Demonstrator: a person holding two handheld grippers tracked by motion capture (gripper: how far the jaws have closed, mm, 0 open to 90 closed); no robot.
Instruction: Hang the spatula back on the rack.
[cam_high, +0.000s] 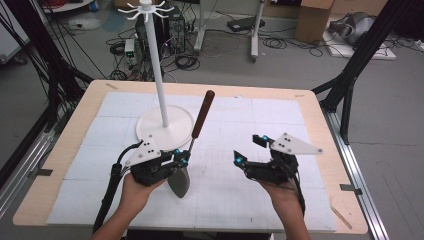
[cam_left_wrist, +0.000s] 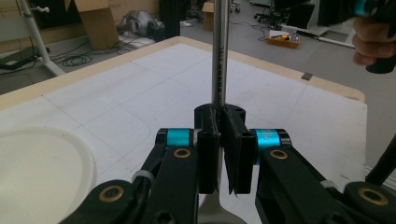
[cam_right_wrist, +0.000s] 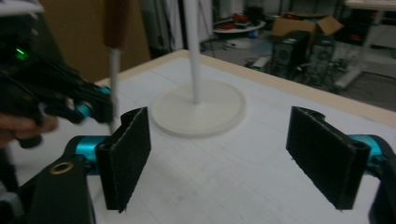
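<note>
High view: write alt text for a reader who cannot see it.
The left gripper is shut on the metal shaft of a spatula, its brown wooden handle slanting up and away and its blade by the white mat. To its right, the right gripper is open with nothing between its jaws. A white hook stand rises behind them on the wooden table.

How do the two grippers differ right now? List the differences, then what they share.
The left gripper is shut on the spatula, clamping its metal shaft; the right gripper is open with nothing between its jaws. The left gripper sits close beside the white stand; the right gripper is farther off, over bare mat. Both are hand-held, black with blue accents and a grey plate on top.
</note>
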